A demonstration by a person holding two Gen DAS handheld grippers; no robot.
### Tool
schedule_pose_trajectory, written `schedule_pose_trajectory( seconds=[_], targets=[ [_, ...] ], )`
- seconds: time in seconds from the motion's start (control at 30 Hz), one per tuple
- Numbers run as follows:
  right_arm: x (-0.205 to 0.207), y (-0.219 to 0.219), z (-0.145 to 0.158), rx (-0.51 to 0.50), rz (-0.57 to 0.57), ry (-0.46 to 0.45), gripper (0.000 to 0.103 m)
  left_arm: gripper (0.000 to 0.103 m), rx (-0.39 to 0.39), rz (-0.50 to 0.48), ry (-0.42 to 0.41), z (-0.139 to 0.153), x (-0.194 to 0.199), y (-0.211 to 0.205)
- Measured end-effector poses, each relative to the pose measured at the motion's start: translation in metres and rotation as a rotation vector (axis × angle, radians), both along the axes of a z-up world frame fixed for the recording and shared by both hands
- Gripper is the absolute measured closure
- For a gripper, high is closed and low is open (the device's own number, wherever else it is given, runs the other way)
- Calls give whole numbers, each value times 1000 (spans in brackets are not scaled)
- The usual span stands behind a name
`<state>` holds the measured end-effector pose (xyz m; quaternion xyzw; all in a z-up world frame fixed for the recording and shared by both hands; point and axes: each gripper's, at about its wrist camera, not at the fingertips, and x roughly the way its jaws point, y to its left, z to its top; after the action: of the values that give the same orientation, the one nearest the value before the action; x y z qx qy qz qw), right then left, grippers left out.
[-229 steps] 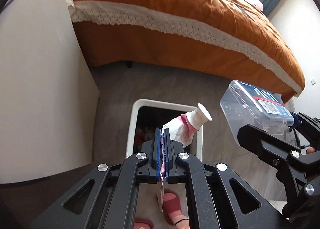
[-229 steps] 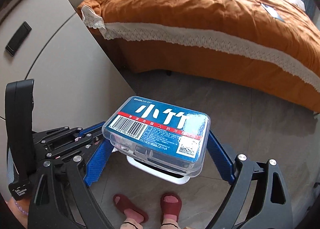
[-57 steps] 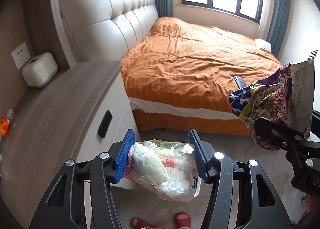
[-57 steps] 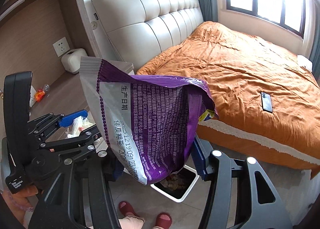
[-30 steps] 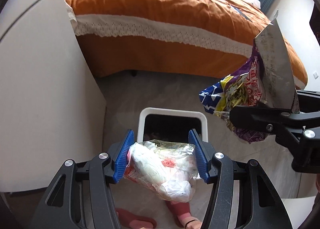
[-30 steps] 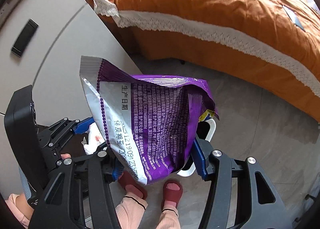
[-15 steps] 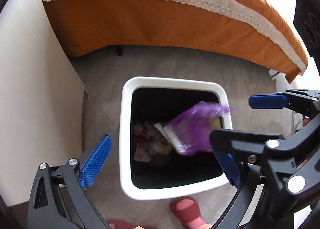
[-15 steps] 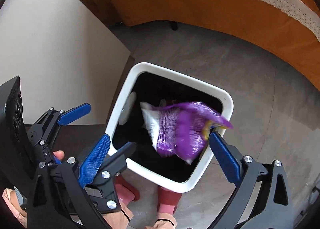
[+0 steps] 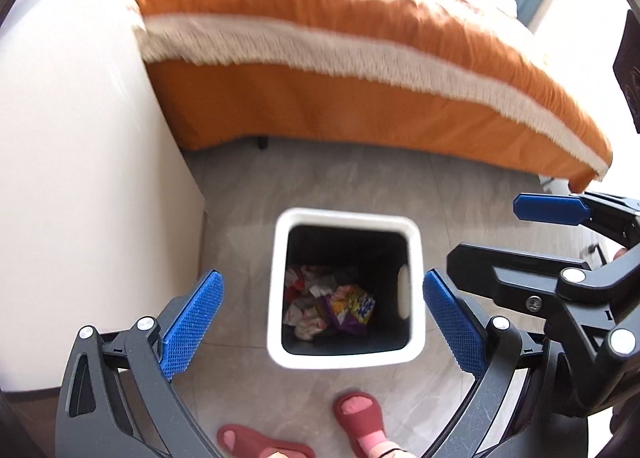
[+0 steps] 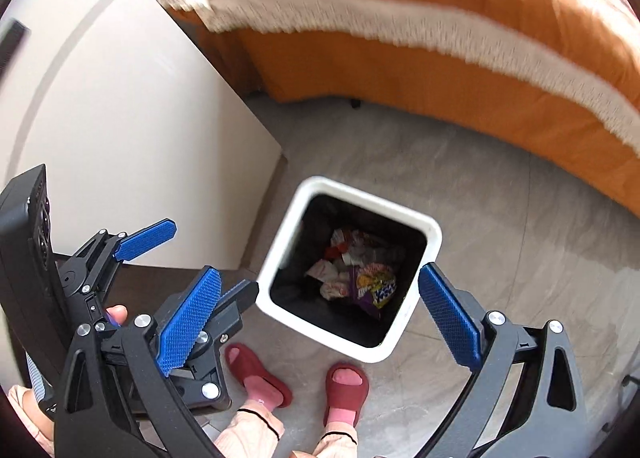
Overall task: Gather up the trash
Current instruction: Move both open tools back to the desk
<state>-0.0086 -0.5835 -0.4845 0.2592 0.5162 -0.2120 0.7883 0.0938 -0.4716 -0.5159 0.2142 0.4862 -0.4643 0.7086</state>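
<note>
A white square trash bin (image 9: 276,286) (image 10: 430,236) with a dark inside stands on the grey tile floor. At its bottom lie a purple snack bag (image 9: 350,308) (image 10: 374,288) and several crumpled wrappers (image 9: 306,290) (image 10: 332,272). My left gripper (image 9: 324,320) hangs above the bin, wide open, with nothing between its blue pads. Over the same bin my right gripper (image 10: 320,316) is also wide open and holds nothing. Each gripper shows at the edge of the other's view, the right gripper (image 9: 536,234) at right and the left gripper (image 10: 180,258) at left.
A bed with an orange cover and white lace trim (image 9: 360,45) (image 10: 440,17) fills the back. A pale cabinet side (image 9: 80,177) (image 10: 120,137) stands left of the bin. The person's feet in red slippers (image 9: 358,414) (image 10: 344,386) are just in front of the bin.
Both grippers opened and let go: the clear plastic bag and the purple snack bag fell into the bin and now lie at its bottom. Both views have pulled back from the bin.
</note>
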Motion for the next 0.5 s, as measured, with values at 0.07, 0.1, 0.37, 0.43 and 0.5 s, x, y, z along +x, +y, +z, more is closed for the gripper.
schedule_pose_trajectory(
  seconds=[0.07,0.1,0.37,0.43,0.5],
  targets=[
    [-2,7,32,-21,4,-30,5,5,-25,29,-10,33,0,6],
    [-3,10,47,-29,9,-45,5,5,-41,46,-6,52,0,10],
    [-19,43,180,-133,58,-205,5,5,-144,166,-61,188,-6,42],
    [-22,49,209,-153,69,-245,4,5,-168,193,-91,220,-10,50],
    [-24,54,236,-162,88,-284,4,5,-194,220,-114,248,-13,60]
  ],
)
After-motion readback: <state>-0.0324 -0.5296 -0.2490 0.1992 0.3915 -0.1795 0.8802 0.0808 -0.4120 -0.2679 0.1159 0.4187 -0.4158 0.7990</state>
